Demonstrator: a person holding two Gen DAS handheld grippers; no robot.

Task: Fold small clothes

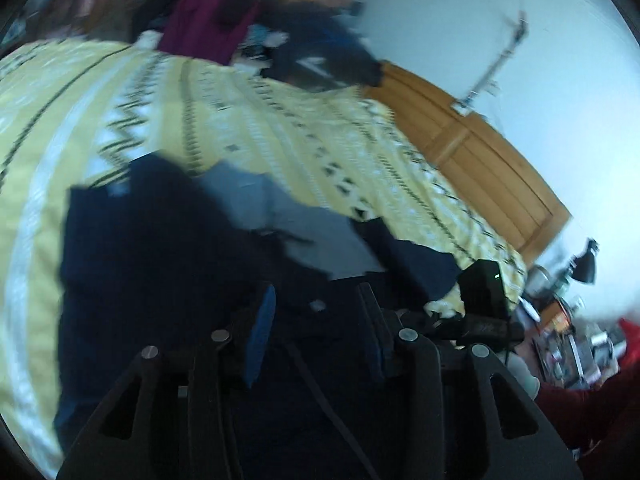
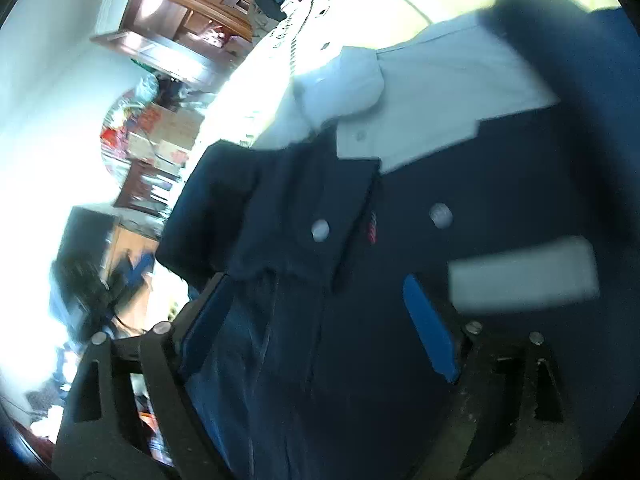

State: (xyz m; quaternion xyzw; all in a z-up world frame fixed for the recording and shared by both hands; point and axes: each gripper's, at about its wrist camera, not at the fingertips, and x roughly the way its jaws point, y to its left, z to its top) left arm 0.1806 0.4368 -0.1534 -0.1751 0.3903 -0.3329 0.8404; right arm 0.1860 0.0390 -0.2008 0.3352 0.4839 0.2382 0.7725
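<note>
A small navy garment [image 2: 440, 184] with a pale grey collar and yoke [image 2: 400, 92] and white buttons lies on the yellow patterned bedspread [image 1: 240, 128]. In the left wrist view the same garment [image 1: 152, 248] spreads under and ahead of my left gripper [image 1: 318, 312], whose blue-padded fingers [image 1: 260, 336] stand apart over the dark cloth. My right gripper [image 2: 316, 300] is open wide just above the garment's front, one pad [image 2: 430, 328] on each side of the button row. The right gripper's black body [image 1: 484, 292] shows at the garment's right edge. Both views are blurred.
A pile of clothes with a maroon piece [image 1: 208, 24] and dark items [image 1: 320, 52] sits at the far end of the bed. A wooden bed frame [image 1: 480, 160] runs along the right side. A red sleeve [image 1: 592, 408] is at lower right. Cluttered furniture [image 2: 160, 136] stands beyond the bed.
</note>
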